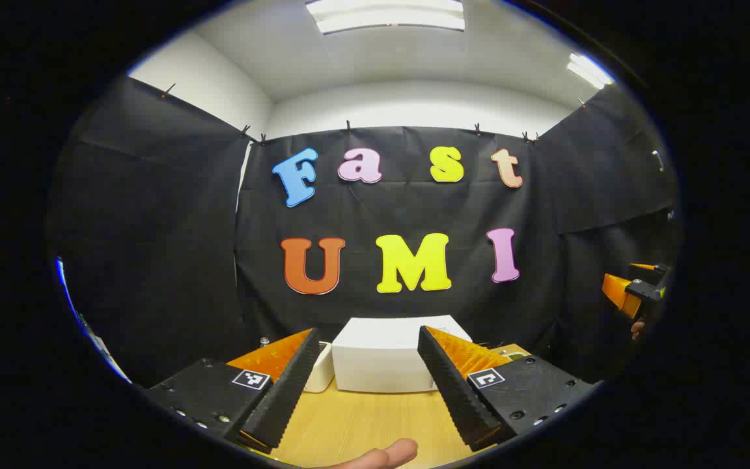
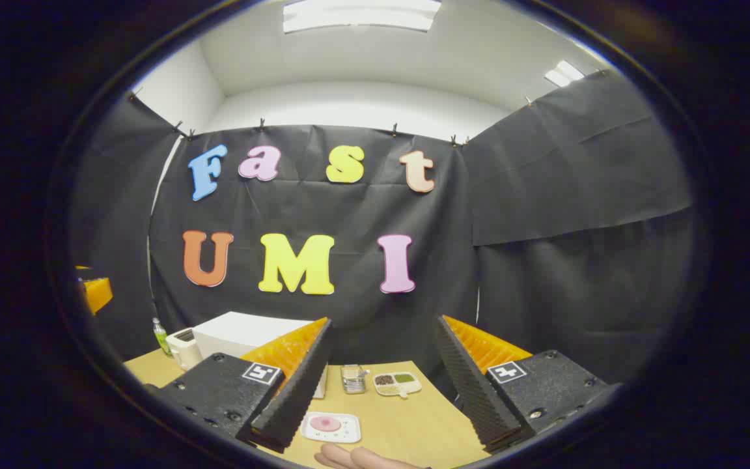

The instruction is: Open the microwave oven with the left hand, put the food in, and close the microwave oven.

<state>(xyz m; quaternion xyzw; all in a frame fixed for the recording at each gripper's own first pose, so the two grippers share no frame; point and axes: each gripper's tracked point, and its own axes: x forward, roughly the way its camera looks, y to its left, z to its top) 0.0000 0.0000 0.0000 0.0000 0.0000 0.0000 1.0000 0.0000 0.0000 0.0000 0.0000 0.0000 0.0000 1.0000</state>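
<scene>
The white microwave (image 1: 385,358) stands shut on the wooden table (image 1: 362,417), straight ahead of my left gripper (image 1: 368,335), which is open and holds nothing. In the right gripper view the microwave (image 2: 245,331) sits at the back left. A white plate with pink food (image 2: 330,426) lies on the table just below and ahead of my right gripper (image 2: 385,322), also open and holding nothing. The right gripper (image 1: 629,293) also shows far right in the left gripper view, raised above the table. At the left edge of the right gripper view is the left gripper (image 2: 95,290).
A small white toaster (image 2: 184,348) and a green bottle (image 2: 161,335) stand left of the microwave. A divided tray of food (image 2: 398,383) and a small metal rack (image 2: 351,378) sit behind the plate. A person's fingertips (image 1: 381,453) show at the bottom.
</scene>
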